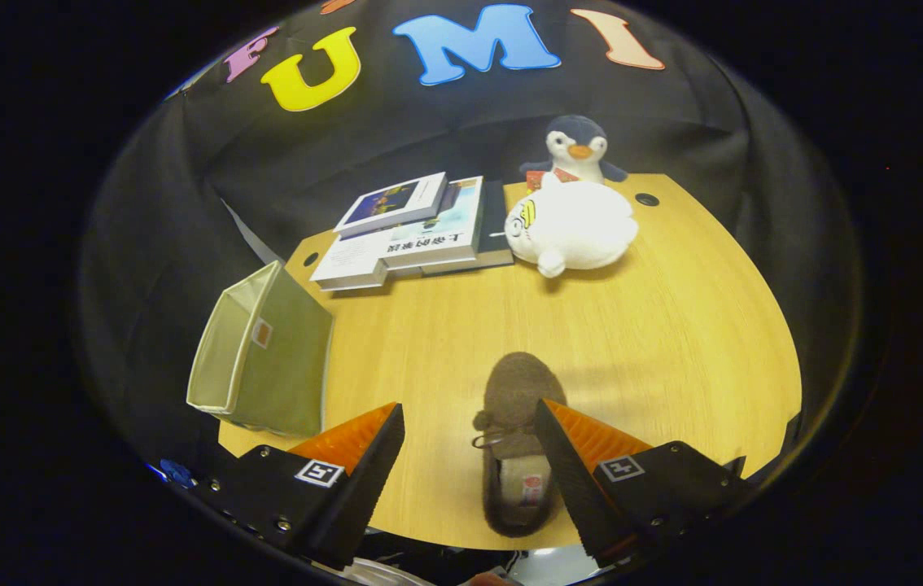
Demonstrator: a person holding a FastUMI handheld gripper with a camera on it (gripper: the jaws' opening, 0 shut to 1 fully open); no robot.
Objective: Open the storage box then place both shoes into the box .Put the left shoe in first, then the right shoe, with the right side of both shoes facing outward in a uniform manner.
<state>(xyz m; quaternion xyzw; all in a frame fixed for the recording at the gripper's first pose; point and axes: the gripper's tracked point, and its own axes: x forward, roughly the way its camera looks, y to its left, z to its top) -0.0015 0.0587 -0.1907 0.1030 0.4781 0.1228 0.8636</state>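
A brown fuzzy shoe (515, 423) with a small bow lies flat on the wooden table (673, 342), toe pointing away from me. My gripper (470, 419) hovers above it, open, with the shoe below the gap and close against the right finger. The left finger (364, 460) is clear of the shoe. An olive fabric storage box (266, 350) stands open-topped at the table's left edge, beyond and left of the left finger. Its inside looks empty from what shows.
A stack of books (413, 232) lies at the far left of the table. A white plush toy (571, 226) sits beside them, with a penguin plush (577, 146) behind it at the back edge. Bare wood stretches between the shoe and the plush toys.
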